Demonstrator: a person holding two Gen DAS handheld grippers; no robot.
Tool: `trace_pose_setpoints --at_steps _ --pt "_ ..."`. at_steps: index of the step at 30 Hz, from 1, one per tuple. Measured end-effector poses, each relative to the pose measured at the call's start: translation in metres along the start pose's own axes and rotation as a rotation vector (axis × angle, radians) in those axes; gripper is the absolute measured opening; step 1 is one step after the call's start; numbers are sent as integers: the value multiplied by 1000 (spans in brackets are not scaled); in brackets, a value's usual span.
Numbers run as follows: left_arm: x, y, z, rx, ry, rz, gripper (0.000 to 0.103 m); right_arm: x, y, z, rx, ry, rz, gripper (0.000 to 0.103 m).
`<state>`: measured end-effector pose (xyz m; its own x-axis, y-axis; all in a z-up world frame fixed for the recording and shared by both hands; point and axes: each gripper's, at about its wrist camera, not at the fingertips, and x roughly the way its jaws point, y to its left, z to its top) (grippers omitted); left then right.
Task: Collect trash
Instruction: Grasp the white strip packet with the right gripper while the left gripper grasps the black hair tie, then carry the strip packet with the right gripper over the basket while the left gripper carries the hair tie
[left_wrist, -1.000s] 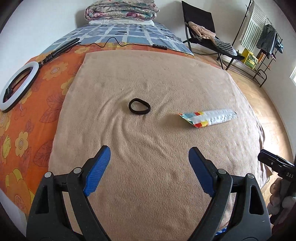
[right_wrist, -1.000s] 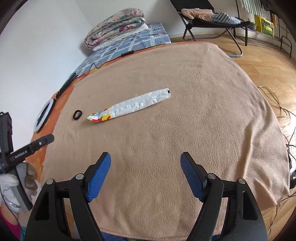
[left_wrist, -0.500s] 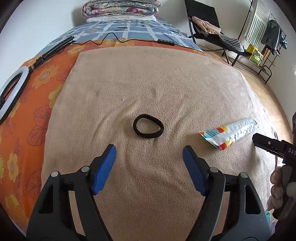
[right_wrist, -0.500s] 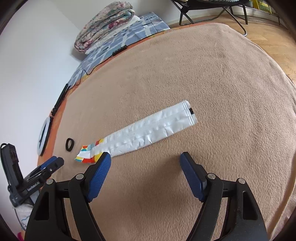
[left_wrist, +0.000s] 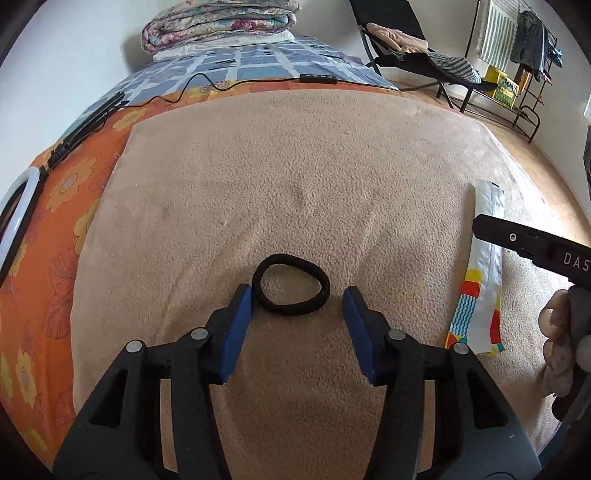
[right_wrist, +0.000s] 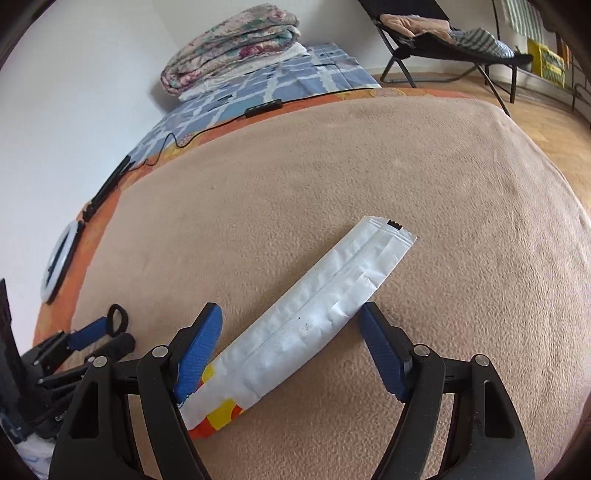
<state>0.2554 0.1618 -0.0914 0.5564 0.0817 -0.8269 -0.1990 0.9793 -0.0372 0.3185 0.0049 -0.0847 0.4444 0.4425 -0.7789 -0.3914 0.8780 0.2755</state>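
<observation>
Both tongs have dropped close to the bed's blanket (left_wrist: 295, 177): left tongs (left_wrist: 297, 302) spread around the hair tie (left_wrist: 291, 291), right tongs (right_wrist: 290, 325) spread astride the wrapper (right_wrist: 314, 321). Closing flat risks pinching fleece, or the thin wrapper slipping free.

White letters "DAS", cut off by the frame edge, stood on the black plastic body of the right gripper (left_wrist: 532, 245); nothing else was legible.
</observation>
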Motion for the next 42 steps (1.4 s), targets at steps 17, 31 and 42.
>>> trace_pose_setpoints --at_steps 17,31,42 --pt "-12 6 -1 -17 -27 -26 8 -9 17 -12 -116 8 0 10" --pt "-66 -11 -16 -16 -53 -63 8 -67 15 -34 -142 -21 17 7" --pt "-129 -41 -41 1 -96 -114 8 -129 31 -66 -242 -66 27 7"
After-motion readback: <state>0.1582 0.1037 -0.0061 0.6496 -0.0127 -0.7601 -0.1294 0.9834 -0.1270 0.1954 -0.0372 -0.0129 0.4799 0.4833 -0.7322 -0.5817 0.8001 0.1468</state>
